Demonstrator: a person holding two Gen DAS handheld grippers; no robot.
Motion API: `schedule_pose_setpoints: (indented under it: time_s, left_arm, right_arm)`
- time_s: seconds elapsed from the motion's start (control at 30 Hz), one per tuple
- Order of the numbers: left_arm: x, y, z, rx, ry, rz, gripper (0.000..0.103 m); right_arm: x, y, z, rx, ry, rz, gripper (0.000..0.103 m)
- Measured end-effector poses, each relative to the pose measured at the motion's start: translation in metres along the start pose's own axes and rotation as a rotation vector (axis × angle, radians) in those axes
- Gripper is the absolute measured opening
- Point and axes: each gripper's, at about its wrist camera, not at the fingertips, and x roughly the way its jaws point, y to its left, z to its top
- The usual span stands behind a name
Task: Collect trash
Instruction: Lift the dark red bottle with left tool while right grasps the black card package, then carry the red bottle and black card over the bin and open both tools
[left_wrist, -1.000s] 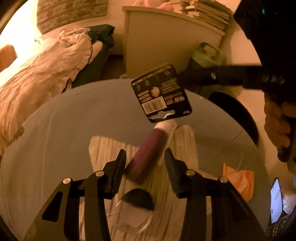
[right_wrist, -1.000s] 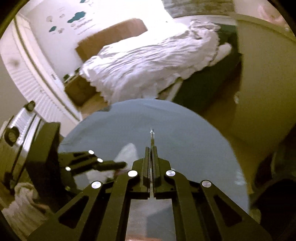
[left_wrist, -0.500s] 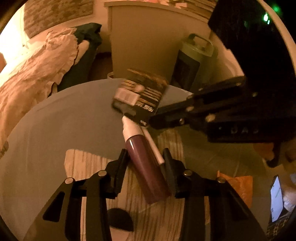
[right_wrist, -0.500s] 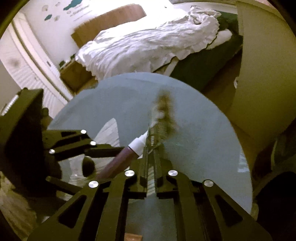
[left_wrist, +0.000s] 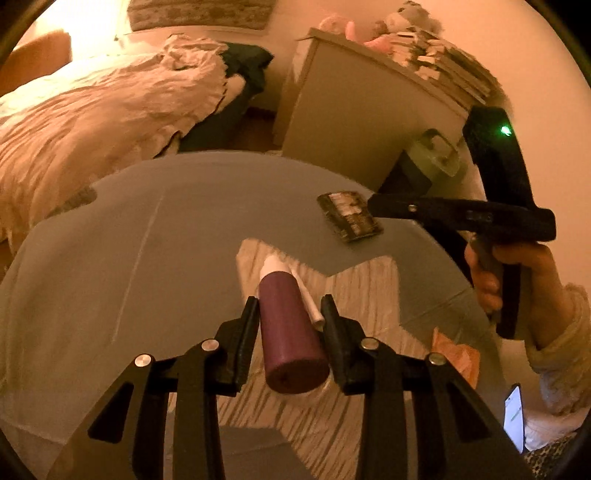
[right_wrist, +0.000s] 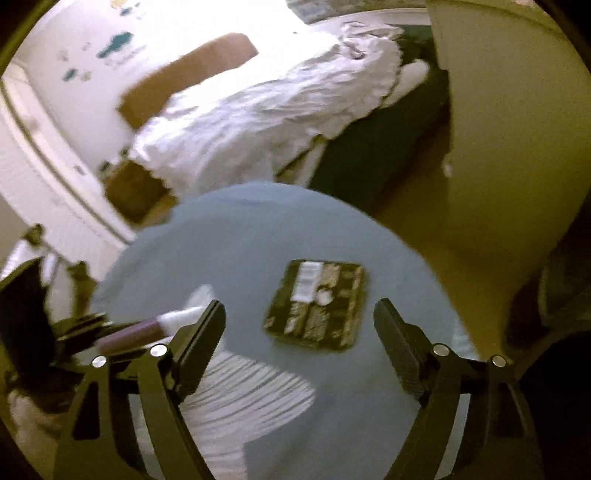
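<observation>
A purple bottle (left_wrist: 288, 332) with a white cap lies lengthwise between the pads of my left gripper (left_wrist: 290, 314), whose jaws are closing on it. A thin white stick (left_wrist: 308, 302) is pinched alongside it. The bottle hangs just over a striped cloth (left_wrist: 369, 295). A black printed card pack (right_wrist: 317, 304) lies flat on the round blue table (right_wrist: 240, 240). My right gripper (right_wrist: 299, 305) hovers over it with its jaws opening wide and touching nothing. From the left wrist, the card pack (left_wrist: 349, 216) lies at the right gripper's tip (left_wrist: 373, 206).
An orange wrapper (left_wrist: 454, 354) lies at the table's right edge, near a lit phone (left_wrist: 515, 417). A hand (left_wrist: 487, 280) holds the right gripper's handle. Beyond the table stand a bed (left_wrist: 92, 110), a pale cabinet (left_wrist: 351, 110) and a green jug (left_wrist: 432, 158).
The right gripper carried the black card pack down, opened and let it drop onto the table. The left gripper closed around the purple bottle and drew it nearer.
</observation>
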Motion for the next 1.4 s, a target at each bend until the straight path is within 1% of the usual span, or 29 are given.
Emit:
schedule_pose_setpoints:
  time_s: [0.07, 0.1, 0.13, 0.17, 0.2, 0.23, 0.27, 0.3, 0.37, 0.4, 0.47, 0.5, 0.53, 0.57, 0.67, 0.73, 0.8, 0.87, 0.97, 1.0, 1.07, 1.1, 1.2, 1.33, 1.4]
  left_arm:
    - [0.006, 0.002, -0.003, -0.018, 0.026, 0.022, 0.034]
    - [0.012, 0.002, -0.004, -0.019, 0.045, 0.038, 0.034]
    - [0.016, 0.003, -0.003, -0.014, 0.052, 0.05, 0.033]
    - [0.017, 0.002, -0.002, -0.008, 0.053, 0.054, 0.033]
    - [0.019, 0.0, 0.0, -0.002, 0.058, 0.052, 0.033]
    - [0.019, 0.0, 0.001, 0.0, 0.062, 0.053, 0.033]
    - [0.02, 0.001, 0.003, 0.005, 0.064, 0.053, 0.033]
    - [0.022, 0.001, 0.006, 0.01, 0.064, 0.052, 0.033]
    - [0.026, 0.002, 0.01, 0.018, 0.063, 0.055, 0.033]
    - [0.028, 0.001, 0.013, 0.031, 0.061, 0.065, 0.032]
    - [0.032, 0.0, 0.016, 0.056, 0.051, 0.077, 0.032]
    - [0.032, 0.0, 0.016, 0.059, 0.043, 0.079, 0.031]
    - [0.032, 0.001, 0.015, 0.055, 0.036, 0.077, 0.031]
    - [0.029, 0.002, 0.012, 0.047, 0.025, 0.07, 0.031]
    - [0.014, 0.002, 0.003, 0.013, -0.04, 0.019, 0.031]
    - [0.002, -0.004, 0.002, 0.011, -0.076, 0.012, 0.031]
    - [-0.011, -0.015, 0.004, 0.017, -0.113, -0.002, 0.031]
    - [-0.028, -0.031, 0.009, 0.019, -0.163, -0.042, 0.031]
    - [-0.042, -0.056, 0.02, 0.04, -0.209, -0.08, 0.031]
    - [-0.045, -0.066, 0.024, 0.05, -0.224, -0.093, 0.031]
    - [-0.051, -0.094, 0.033, 0.077, -0.255, -0.136, 0.031]
    - [-0.051, -0.107, 0.037, 0.087, -0.264, -0.161, 0.031]
    - [-0.047, -0.143, 0.044, 0.12, -0.271, -0.218, 0.031]
    - [-0.022, -0.198, 0.055, 0.171, -0.25, -0.29, 0.031]
    - [-0.007, -0.223, 0.059, 0.188, -0.233, -0.323, 0.031]
  right_arm:
    - [0.018, 0.008, 0.003, -0.044, 0.049, -0.099, 0.084]
    - [0.028, 0.016, 0.002, -0.081, 0.065, -0.144, 0.089]
    - [0.031, 0.024, 0.002, -0.121, 0.05, -0.167, 0.09]
    - [0.038, 0.033, 0.001, -0.163, 0.064, -0.202, 0.091]
    - [0.043, 0.039, 0.0, -0.196, 0.061, -0.242, 0.088]
    - [0.046, 0.044, -0.002, -0.235, 0.053, -0.283, 0.079]
    - [0.046, 0.047, -0.003, -0.268, 0.034, -0.328, 0.072]
    - [0.046, 0.046, -0.003, -0.267, 0.036, -0.32, 0.066]
    - [0.043, 0.041, -0.002, -0.251, 0.038, -0.31, 0.059]
    - [0.042, 0.037, -0.001, -0.247, 0.039, -0.301, 0.057]
    - [0.031, 0.03, -0.004, -0.196, 0.036, -0.238, 0.054]
    - [0.025, 0.026, -0.005, -0.163, 0.036, -0.196, 0.054]
    - [0.015, 0.018, -0.008, -0.107, 0.029, -0.119, 0.054]
    - [0.004, 0.011, -0.012, -0.063, 0.016, -0.058, 0.054]
    - [-0.024, 0.007, -0.019, -0.002, -0.037, 0.047, 0.054]
    - [-0.049, 0.001, -0.03, 0.045, -0.085, 0.117, 0.054]
    - [-0.069, -0.006, -0.038, 0.085, -0.128, 0.159, 0.054]
    - [-0.095, -0.017, -0.048, 0.131, -0.185, 0.187, 0.054]
    - [-0.143, -0.037, -0.066, 0.205, -0.3, 0.203, 0.054]
    - [-0.165, -0.044, -0.074, 0.228, -0.355, 0.193, 0.054]
    - [-0.19, -0.057, -0.08, 0.249, -0.428, 0.164, 0.054]
    - [-0.207, -0.063, -0.087, 0.254, -0.469, 0.135, 0.054]
    - [-0.261, -0.081, -0.114, 0.264, -0.599, 0.005, 0.054]
    - [-0.301, -0.106, -0.144, 0.295, -0.68, -0.115, 0.054]
    - [-0.313, -0.117, -0.159, 0.311, -0.696, -0.155, 0.054]
